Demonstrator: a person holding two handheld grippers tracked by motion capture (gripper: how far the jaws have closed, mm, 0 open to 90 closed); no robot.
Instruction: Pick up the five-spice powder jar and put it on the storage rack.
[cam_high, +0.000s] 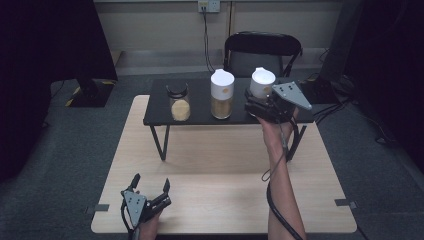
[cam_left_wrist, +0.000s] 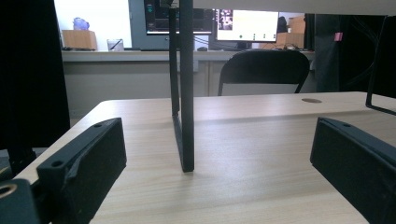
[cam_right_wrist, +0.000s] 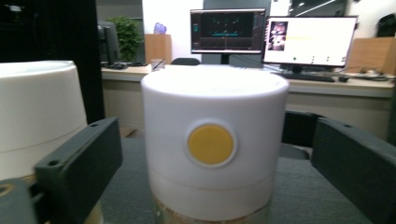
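Pale wood makes up the table (cam_high: 225, 200), and at its near left corner the left gripper (cam_high: 151, 187) rests low with its jaws spread wide and nothing between them; in the left gripper view they frame only the black leg (cam_left_wrist: 186, 93) of the small shelf (cam_high: 160, 112). On that dark shelf, toward its left end, stands a glass jar (cam_high: 180, 103) without a lid, then a white-capped jar (cam_high: 222, 95) near the middle. At the shelf's right end the right gripper (cam_high: 260, 106) sits around a second white-capped jar (cam_right_wrist: 212, 149), the one with the yellow dot, its jaws standing apart on either side of the cap and not pressing it. So that jar stands on its own at the right end, just beside its twin. From here I'd worry about the withdrawal: a jaw catching the cap as the hand pulls back could tip the tall jar, or knock it against its neighbour.
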